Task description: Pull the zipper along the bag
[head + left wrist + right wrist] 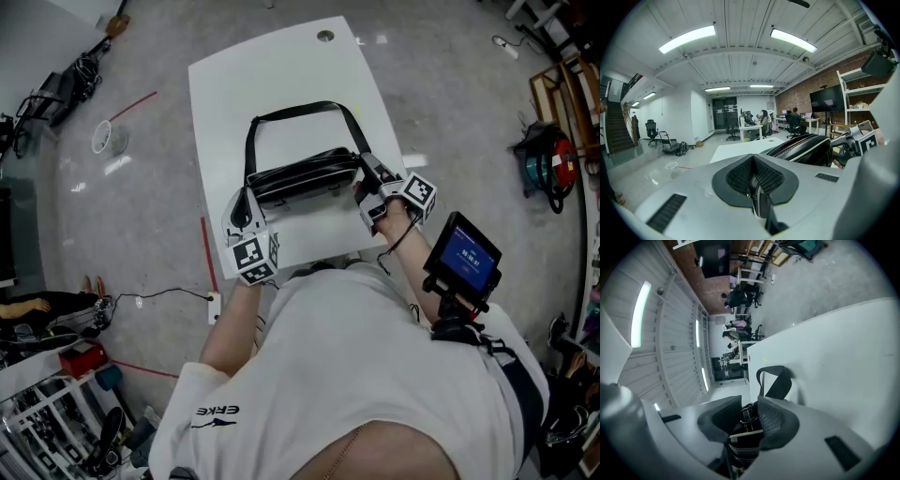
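Your left gripper (757, 185) has its jaws pressed nearly together, pinching a thin dark tab (758, 199) at the left end of the bag (300, 176). You cannot tell from here whether that tab is the zipper pull. Your right gripper (749, 420) has its jaws only a little apart, clamped on the bag's right end, with the webbing and a metal ring (746, 414) between the pads. The strap (776, 380) loops up just beyond them.

The black bag lies lengthwise across the near half of the white desk (281, 66), between your two grippers. The left gripper (246, 214) sits close to the desk's left edge, and its marker cube hangs over the near edge. The right gripper (366, 180) is near the right edge. Beyond the bag, only the strap (300, 108) lies on the far half of the desk.
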`<action>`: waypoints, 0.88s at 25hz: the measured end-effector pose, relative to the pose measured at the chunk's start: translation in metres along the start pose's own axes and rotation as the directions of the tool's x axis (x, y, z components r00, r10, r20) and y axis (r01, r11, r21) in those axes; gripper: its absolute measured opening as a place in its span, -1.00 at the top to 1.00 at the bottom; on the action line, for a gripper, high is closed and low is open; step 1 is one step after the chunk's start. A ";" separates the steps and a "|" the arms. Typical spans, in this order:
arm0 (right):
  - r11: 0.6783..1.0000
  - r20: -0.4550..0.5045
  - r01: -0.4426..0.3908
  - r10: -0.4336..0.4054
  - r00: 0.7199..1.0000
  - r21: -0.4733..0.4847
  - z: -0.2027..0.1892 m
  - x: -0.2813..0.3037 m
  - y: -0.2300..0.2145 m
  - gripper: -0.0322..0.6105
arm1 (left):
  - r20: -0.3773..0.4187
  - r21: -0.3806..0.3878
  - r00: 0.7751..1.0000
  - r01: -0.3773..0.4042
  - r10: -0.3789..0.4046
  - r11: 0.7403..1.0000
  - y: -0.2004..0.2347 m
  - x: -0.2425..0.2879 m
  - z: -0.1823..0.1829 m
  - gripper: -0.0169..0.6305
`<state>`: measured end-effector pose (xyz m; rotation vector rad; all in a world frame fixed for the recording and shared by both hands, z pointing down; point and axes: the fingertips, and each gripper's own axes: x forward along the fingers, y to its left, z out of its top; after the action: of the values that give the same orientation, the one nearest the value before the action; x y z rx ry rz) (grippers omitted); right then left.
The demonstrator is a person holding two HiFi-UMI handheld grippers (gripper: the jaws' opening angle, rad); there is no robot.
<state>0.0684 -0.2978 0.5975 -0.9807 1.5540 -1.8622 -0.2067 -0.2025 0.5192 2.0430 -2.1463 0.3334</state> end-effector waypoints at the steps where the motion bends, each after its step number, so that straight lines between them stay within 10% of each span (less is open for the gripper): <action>1: 1.000 0.001 -0.001 0.001 1.000 0.026 -0.001 0.000 0.000 0.59 | 0.001 0.002 1.000 -0.001 0.001 1.000 0.001 -0.001 0.001 0.93; 22: 0.986 -0.073 -0.128 0.136 0.988 0.108 -0.011 0.007 0.017 0.61 | 0.010 0.010 1.000 -0.028 0.028 1.000 0.011 -0.006 0.000 0.94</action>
<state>0.0540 -0.3003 0.5816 -0.7471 1.5137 -1.8886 -0.2173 -0.1967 0.5168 2.0255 -2.1852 0.3390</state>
